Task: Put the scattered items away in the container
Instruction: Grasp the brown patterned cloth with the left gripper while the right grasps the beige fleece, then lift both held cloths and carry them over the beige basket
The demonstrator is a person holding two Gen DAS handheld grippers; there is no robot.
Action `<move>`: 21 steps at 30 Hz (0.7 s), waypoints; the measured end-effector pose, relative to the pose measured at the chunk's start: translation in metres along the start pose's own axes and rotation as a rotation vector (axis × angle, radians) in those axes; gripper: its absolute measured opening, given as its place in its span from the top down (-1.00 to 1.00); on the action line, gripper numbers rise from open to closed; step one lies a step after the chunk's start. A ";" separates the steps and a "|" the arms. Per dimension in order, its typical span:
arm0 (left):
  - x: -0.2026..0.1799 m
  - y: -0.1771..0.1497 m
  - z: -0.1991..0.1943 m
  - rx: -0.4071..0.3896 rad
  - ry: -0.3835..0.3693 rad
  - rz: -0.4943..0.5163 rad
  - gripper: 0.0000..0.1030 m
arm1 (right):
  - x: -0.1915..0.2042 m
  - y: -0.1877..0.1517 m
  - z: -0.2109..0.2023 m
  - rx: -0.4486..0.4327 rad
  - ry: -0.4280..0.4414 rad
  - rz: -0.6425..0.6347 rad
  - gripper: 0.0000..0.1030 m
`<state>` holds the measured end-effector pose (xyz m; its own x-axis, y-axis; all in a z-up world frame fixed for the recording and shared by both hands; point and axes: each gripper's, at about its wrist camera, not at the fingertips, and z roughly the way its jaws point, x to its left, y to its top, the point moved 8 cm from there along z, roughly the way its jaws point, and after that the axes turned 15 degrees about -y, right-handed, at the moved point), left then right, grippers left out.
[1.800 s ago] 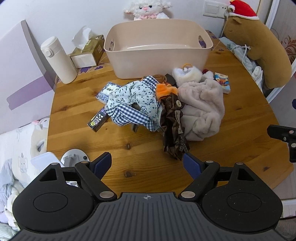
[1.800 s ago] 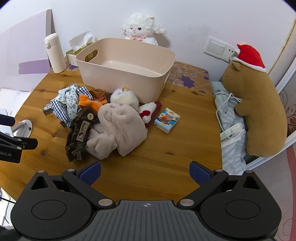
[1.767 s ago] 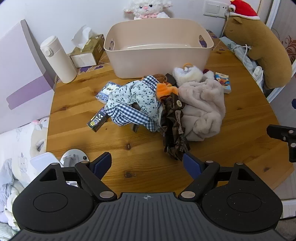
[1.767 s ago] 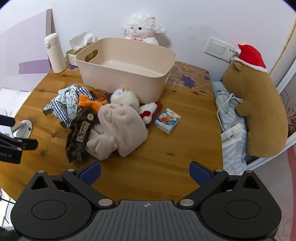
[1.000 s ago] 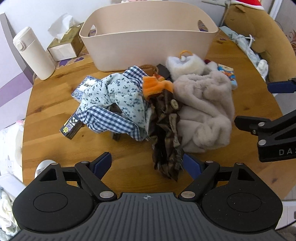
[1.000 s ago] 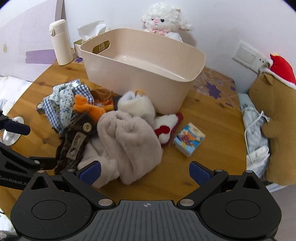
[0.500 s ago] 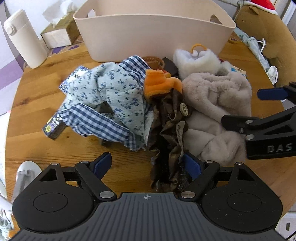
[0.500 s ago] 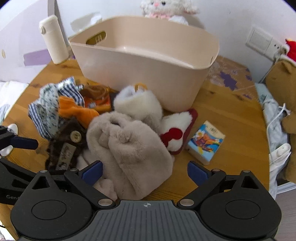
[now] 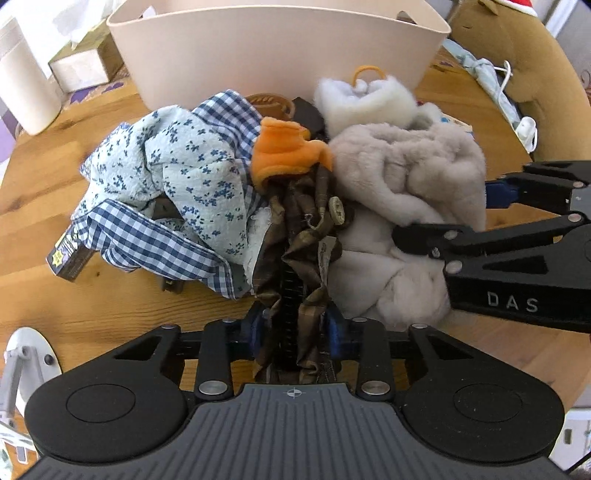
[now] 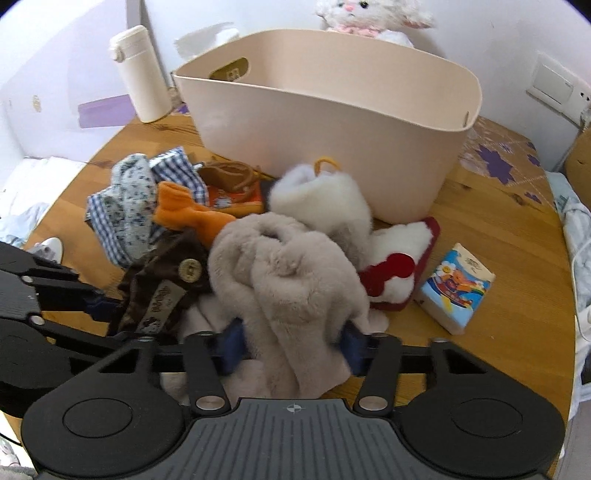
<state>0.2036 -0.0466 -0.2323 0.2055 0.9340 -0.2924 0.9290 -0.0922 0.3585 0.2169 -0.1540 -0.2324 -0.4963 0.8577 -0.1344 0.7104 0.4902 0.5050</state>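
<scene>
Your left gripper [image 9: 295, 328], angled steeply down, is closing its fingers on the brown garment [image 9: 303, 236]; your right gripper [image 10: 291, 343] is closing on the beige fleece [image 10: 288, 269], both heaped on the desk [image 9: 110, 306] before the container [image 10: 332, 122].

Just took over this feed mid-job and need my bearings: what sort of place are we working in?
Most likely a bedroom or child's room at home. A round wooden table stands against a white wall, with a fluffy white lamb plush toy behind the beige plastic tub and small clothes heaped in front.
</scene>
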 end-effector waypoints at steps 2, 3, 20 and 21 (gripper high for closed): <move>-0.003 -0.001 0.000 -0.004 0.001 0.014 0.43 | -0.001 -0.001 -0.003 -0.008 0.003 0.007 0.41; -0.004 -0.002 -0.001 -0.009 0.001 0.017 0.43 | -0.003 -0.002 -0.006 -0.012 0.001 0.015 0.47; -0.002 -0.027 -0.031 -0.047 -0.014 0.040 0.46 | -0.016 -0.029 -0.054 -0.064 -0.012 0.051 0.73; -0.001 -0.028 -0.033 -0.050 -0.012 0.038 0.46 | -0.016 -0.029 -0.056 -0.066 -0.014 0.053 0.73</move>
<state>0.1673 -0.0341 -0.2131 0.2441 0.9258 -0.2886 0.9039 -0.1094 0.4136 0.1761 -0.1907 -0.1978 -0.4514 0.8846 -0.1176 0.7007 0.4329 0.5670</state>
